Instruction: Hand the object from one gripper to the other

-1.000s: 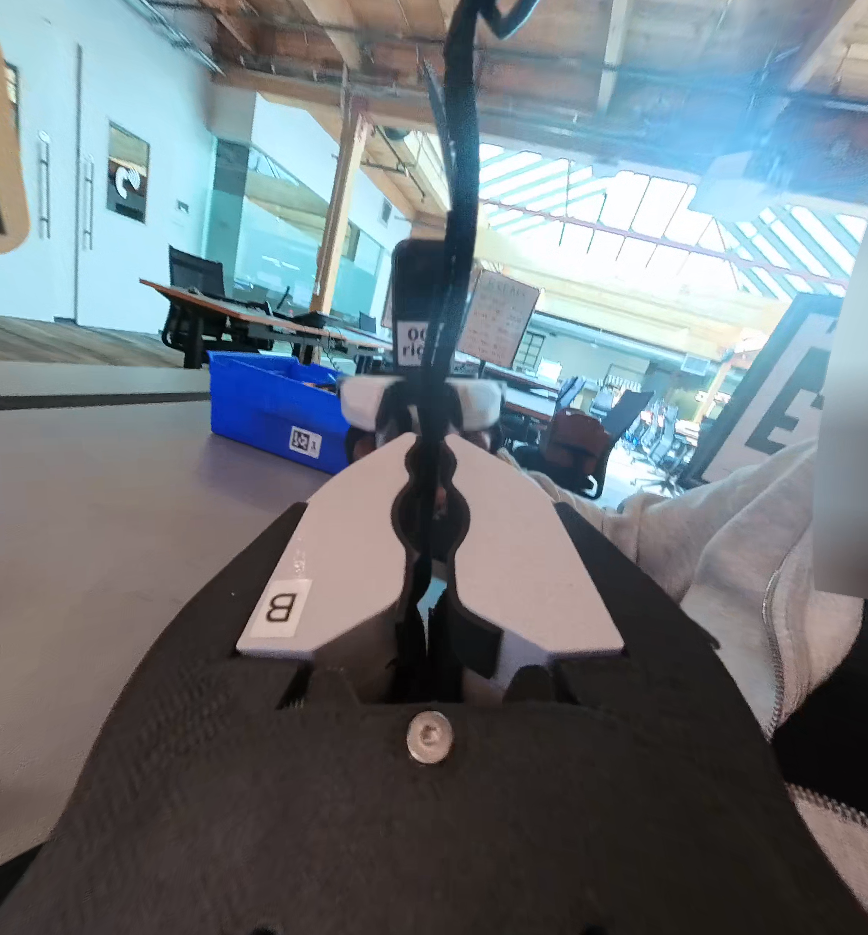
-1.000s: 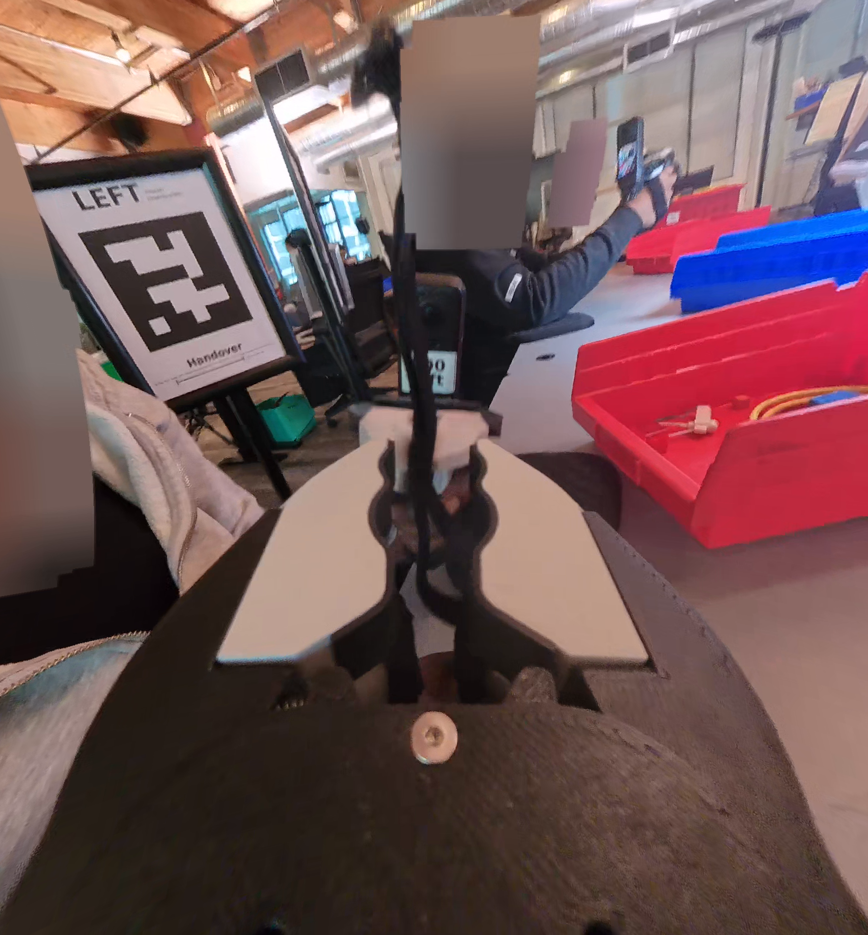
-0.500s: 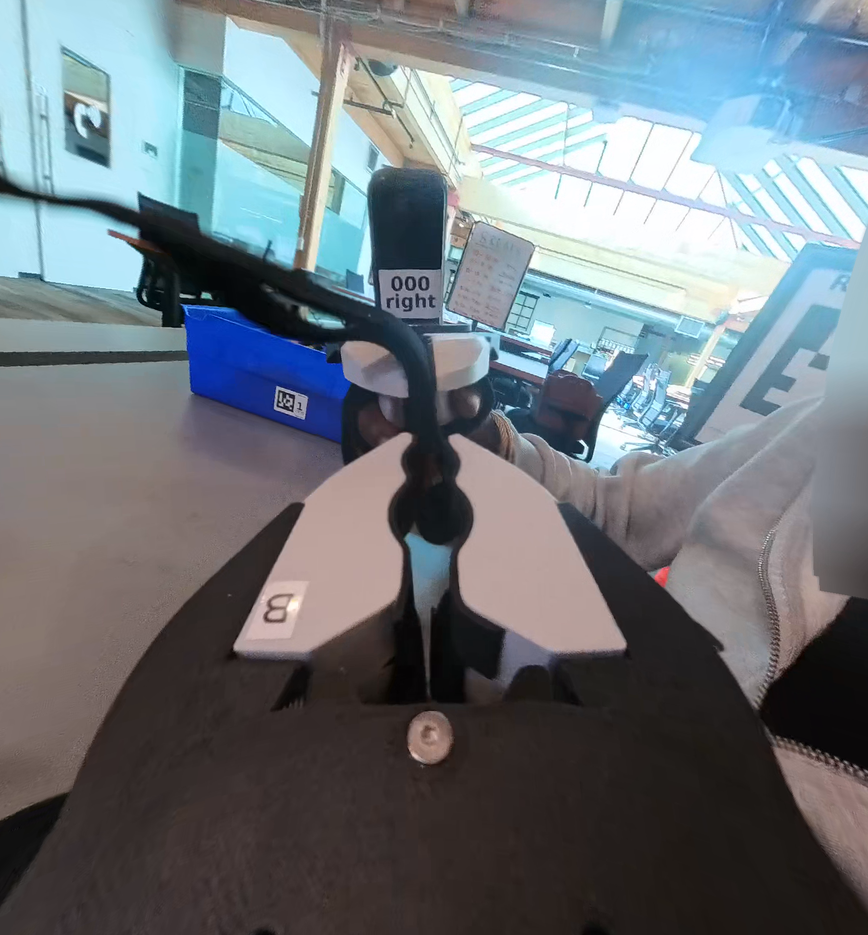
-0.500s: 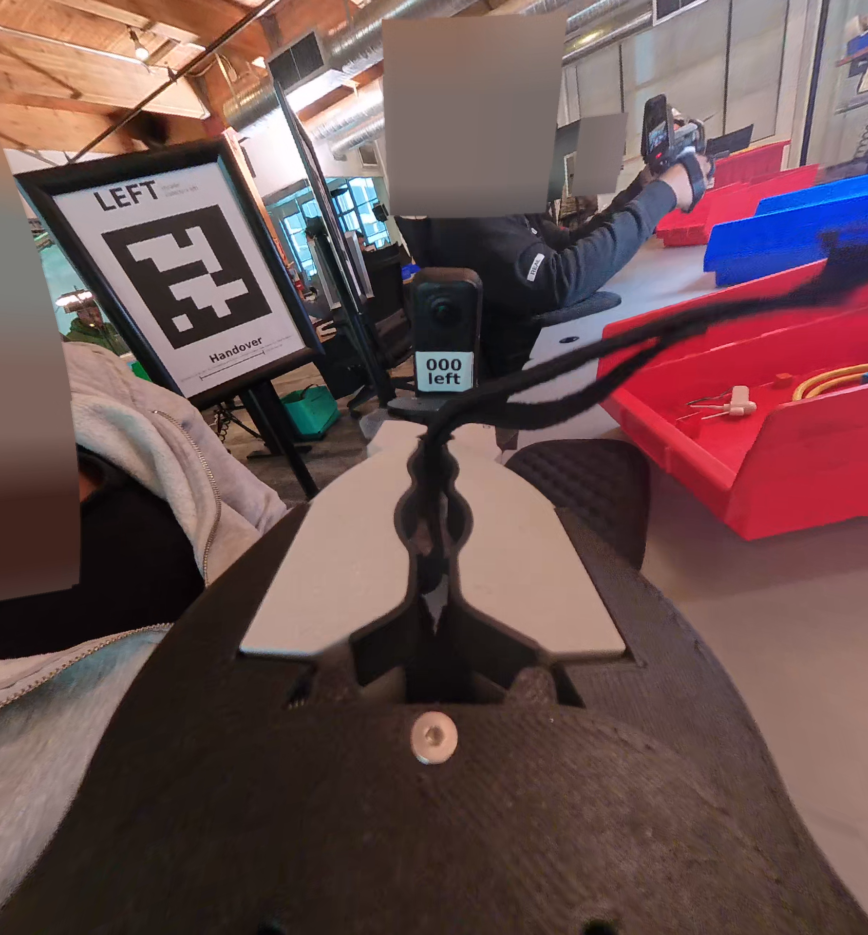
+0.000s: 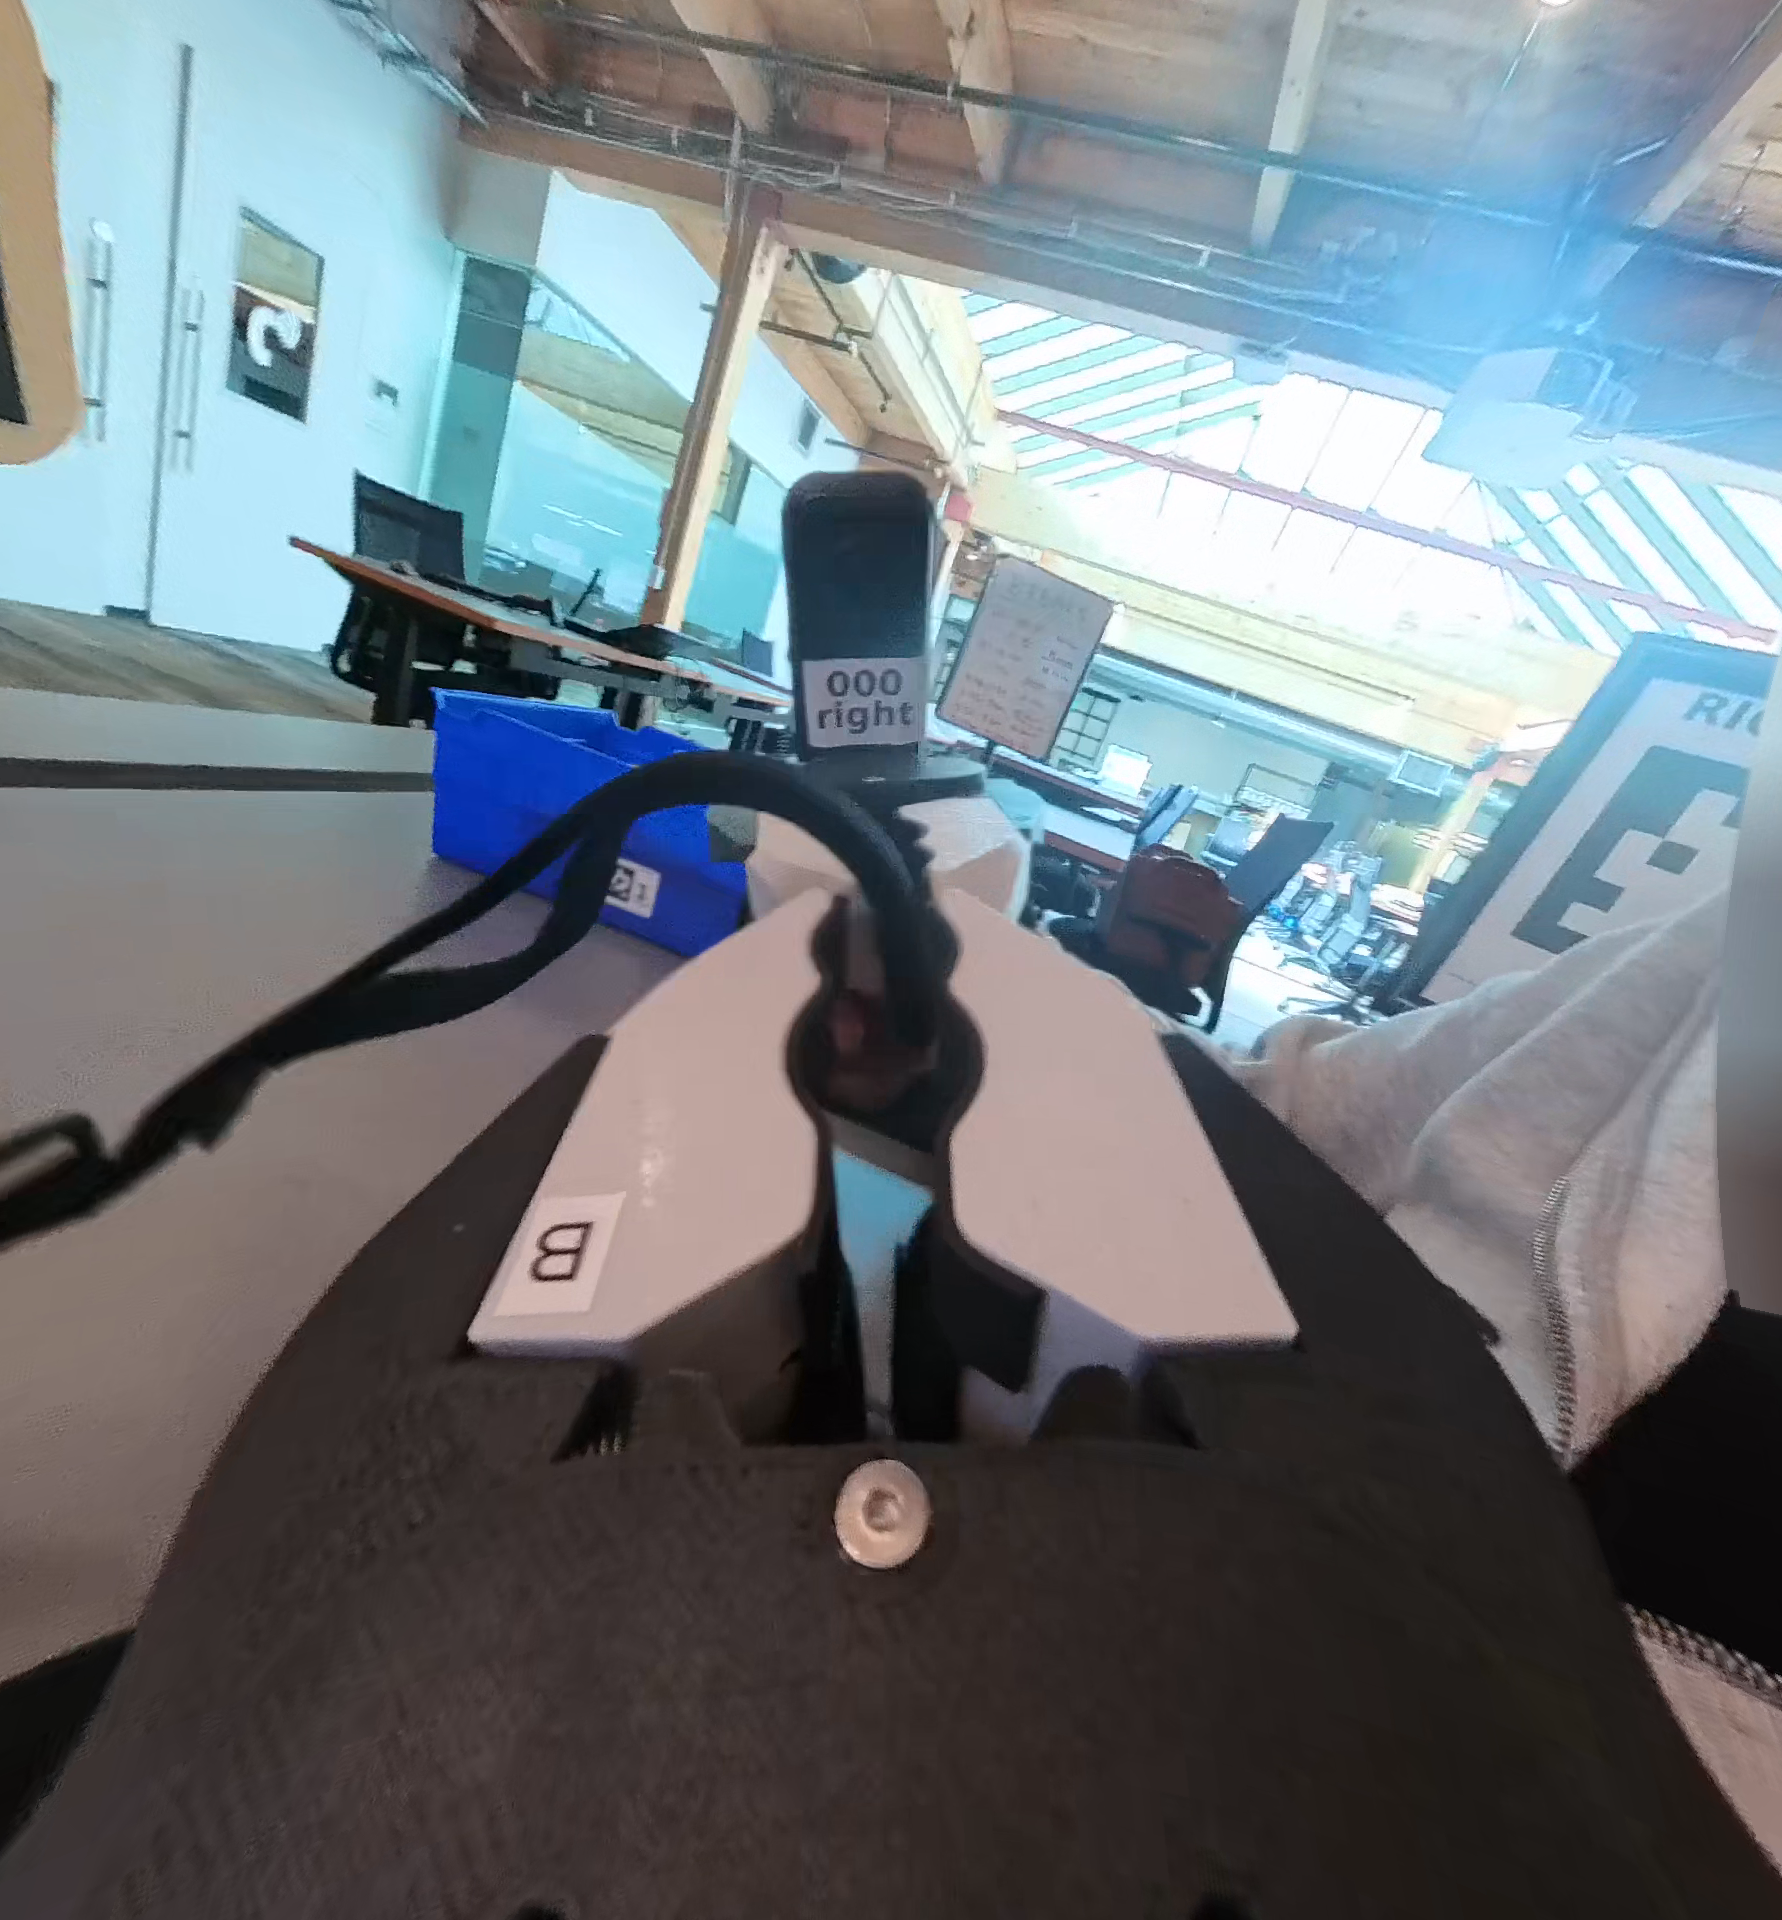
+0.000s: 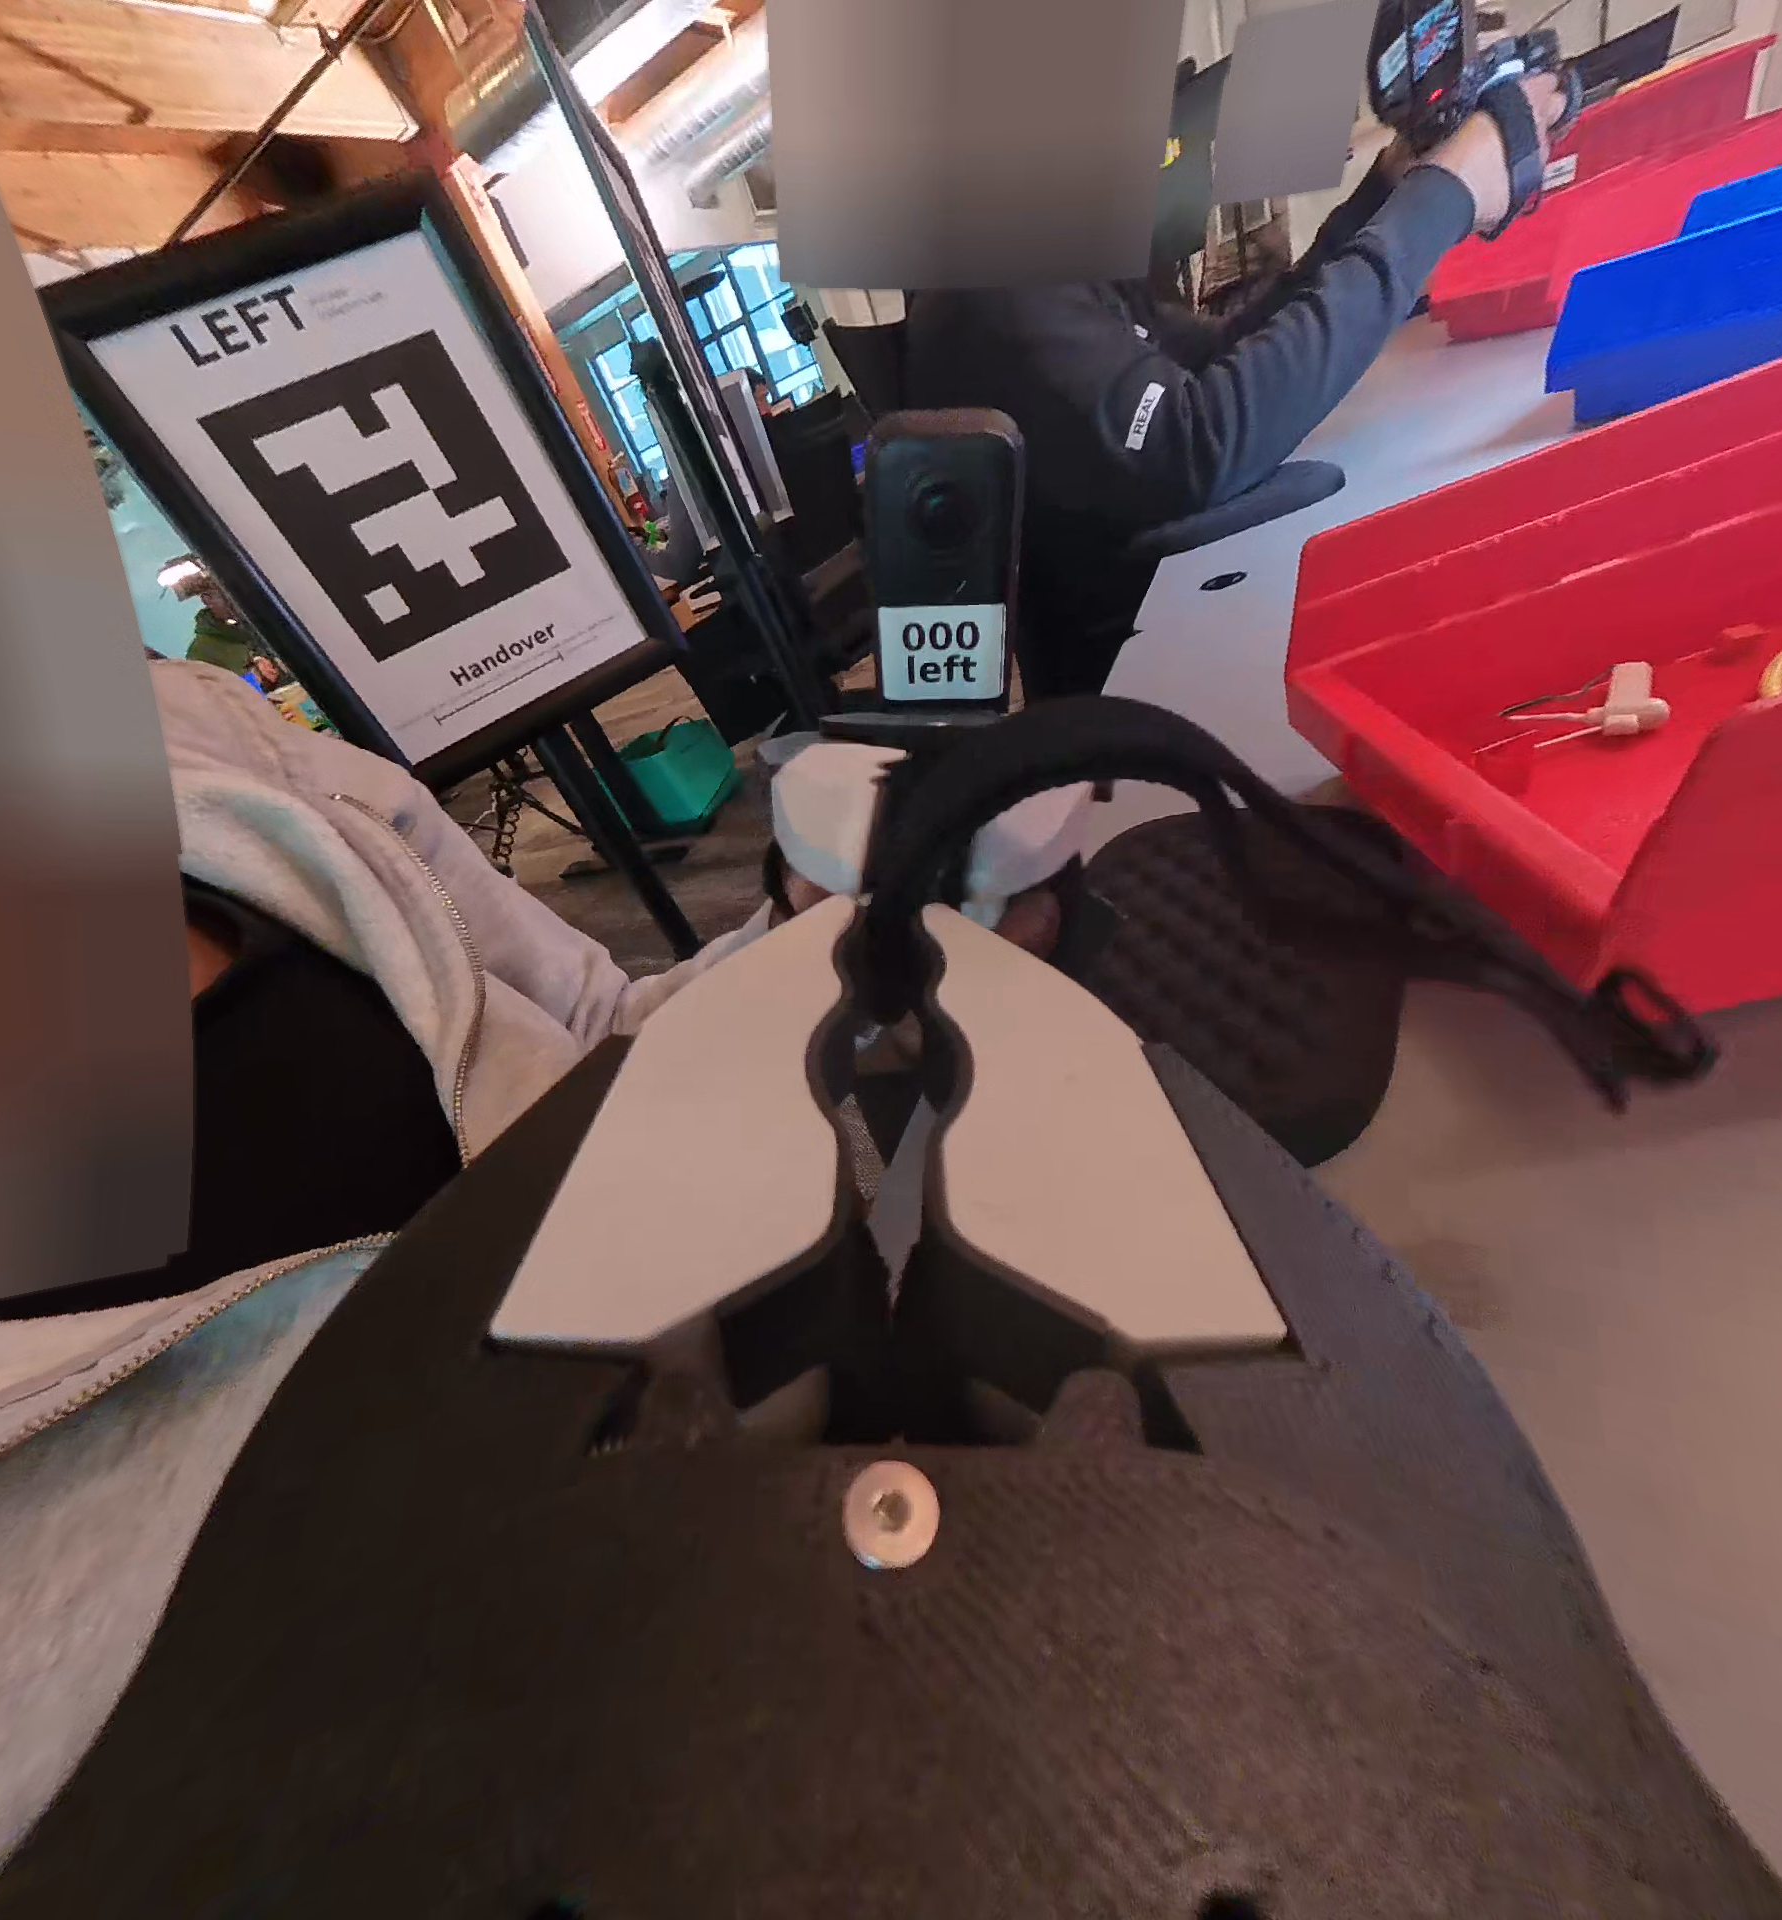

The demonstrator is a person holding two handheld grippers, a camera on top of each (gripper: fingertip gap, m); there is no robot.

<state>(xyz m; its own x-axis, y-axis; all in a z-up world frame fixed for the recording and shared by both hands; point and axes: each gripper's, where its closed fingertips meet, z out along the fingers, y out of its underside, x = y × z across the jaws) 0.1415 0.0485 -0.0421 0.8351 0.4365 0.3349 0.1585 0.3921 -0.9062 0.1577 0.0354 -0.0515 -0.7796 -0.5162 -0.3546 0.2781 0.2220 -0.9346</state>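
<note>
A black strap (image 5: pixel 721 779) with a buckle end (image 5: pixel 165 1127) is held in the air between the two grippers, which face each other tip to tip. My right gripper (image 6: pixel 892 909) is shut on the strap (image 6: pixel 1126 732). From there the strap arches over and droops to its buckle (image 6: pixel 1645 1039). My left gripper (image 5: pixel 885 904) is a little open. The strap runs between its fingers and leans on the right one, with a thin gap beside it. The right gripper's fingers (image 5: pixel 980 847) show just behind the strap. The left gripper's fingers (image 6: pixel 825 821) show in the right wrist view.
A grey table (image 5: pixel 139 935) lies below. A blue bin (image 5: pixel 554 790) stands on it on the left gripper's side. A red bin (image 6: pixel 1489 665) with a small tool and a yellow cable stands on the other. A framed marker sign (image 6: pixel 367 488) and a seated person (image 6: pixel 1230 384) are behind. Both grippers' tips are close together, under 4 cm apart.
The strap stood upright in the shut left gripper with the right gripper open around it. The right gripper has shut on it, the strap has flopped sideways and drooped, and the left jaws have parted slightly.
</note>
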